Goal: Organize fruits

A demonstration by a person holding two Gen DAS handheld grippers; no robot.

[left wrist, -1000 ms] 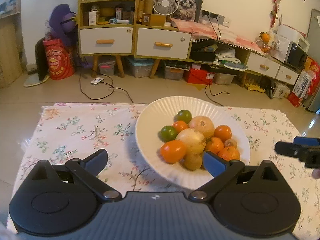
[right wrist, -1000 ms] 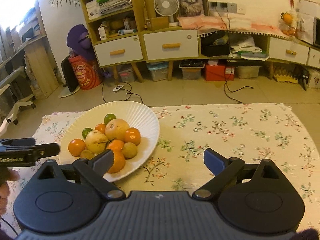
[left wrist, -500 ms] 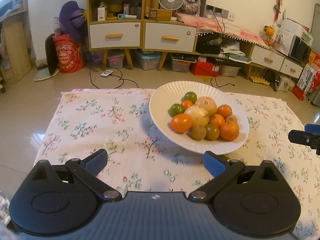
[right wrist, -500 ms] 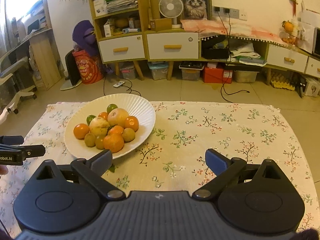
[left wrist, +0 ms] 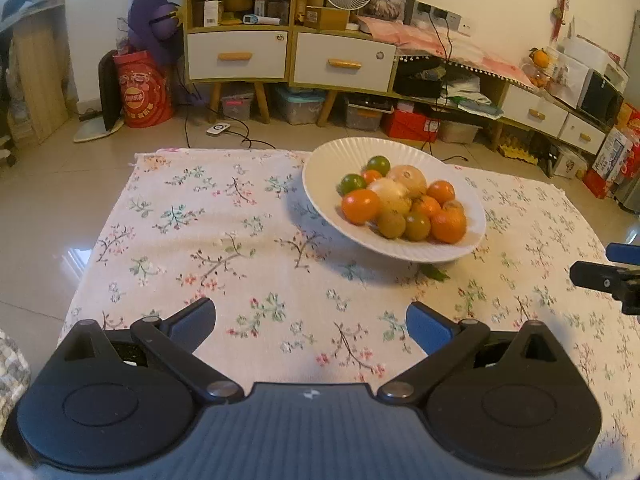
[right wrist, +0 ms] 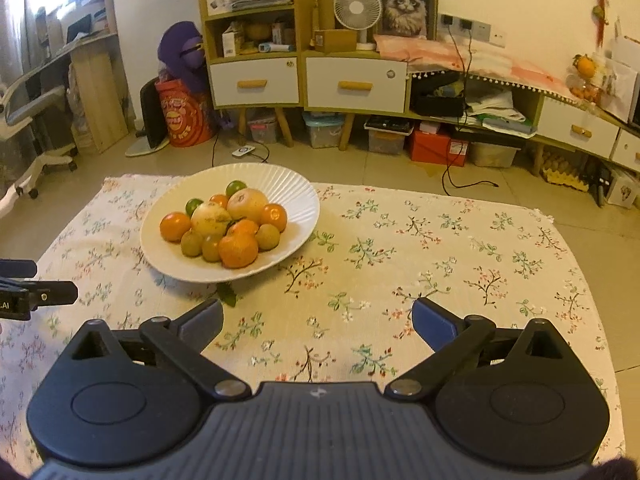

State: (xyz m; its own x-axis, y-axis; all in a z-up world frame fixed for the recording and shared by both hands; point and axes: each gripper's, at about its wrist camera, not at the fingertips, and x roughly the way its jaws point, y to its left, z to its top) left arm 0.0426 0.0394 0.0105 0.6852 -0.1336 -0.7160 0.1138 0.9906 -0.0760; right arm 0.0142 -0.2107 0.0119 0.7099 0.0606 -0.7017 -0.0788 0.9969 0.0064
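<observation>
Floral cloth covers the table (left wrist: 224, 240), where a white ribbed plate (right wrist: 288, 196) heaped with oranges, green limes and pale fruits (right wrist: 224, 228) sits toward the far side. Both the left gripper (left wrist: 310, 322) and right gripper (right wrist: 318, 318) hang short of it, fingers spread wide, grasping nothing.

Fruit-piled plate (left wrist: 456, 248) on floral cloth (left wrist: 224, 240)

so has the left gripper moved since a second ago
Yes. The left gripper has pulled back from the plate, which now sits well beyond its open fingers.
</observation>
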